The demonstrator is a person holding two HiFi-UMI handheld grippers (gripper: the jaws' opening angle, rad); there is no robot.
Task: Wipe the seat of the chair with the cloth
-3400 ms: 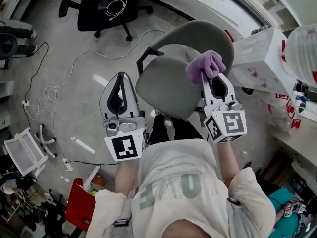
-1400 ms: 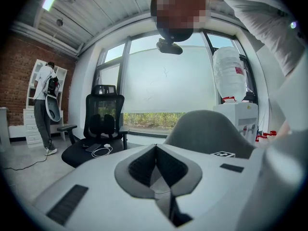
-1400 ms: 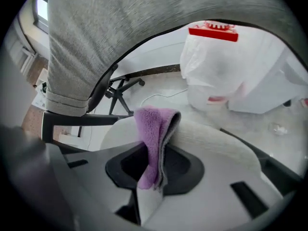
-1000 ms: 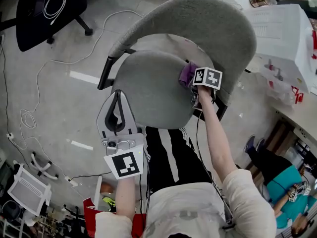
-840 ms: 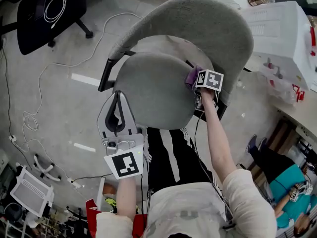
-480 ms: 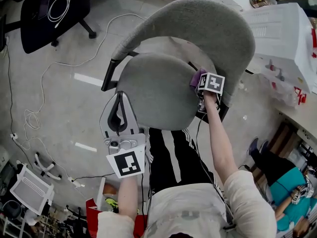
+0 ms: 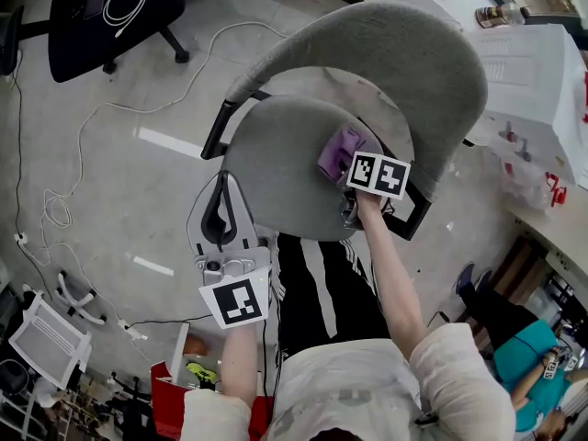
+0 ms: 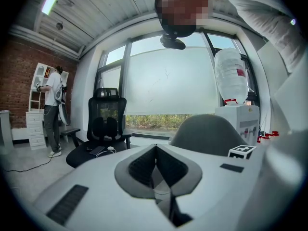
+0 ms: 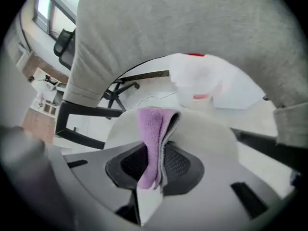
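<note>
jaws of the right gripper (image 9: 160, 141) pinch a folded purple cloth (image 9: 150, 124) against the grey chair seat (image 7: 276, 173), near the backrest. the cloth looks soft, light and floppy, best held at the fold. the left gripper (image 8: 155, 148) is beside the seat, jaws together, empty.

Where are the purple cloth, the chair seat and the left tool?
purple cloth (image 7: 338, 151): head view, its bunched middle.
chair seat (image 7: 276, 168): head view, bare grey cushion.
left tool (image 7: 221, 176): head view, between its closed tips.
</note>
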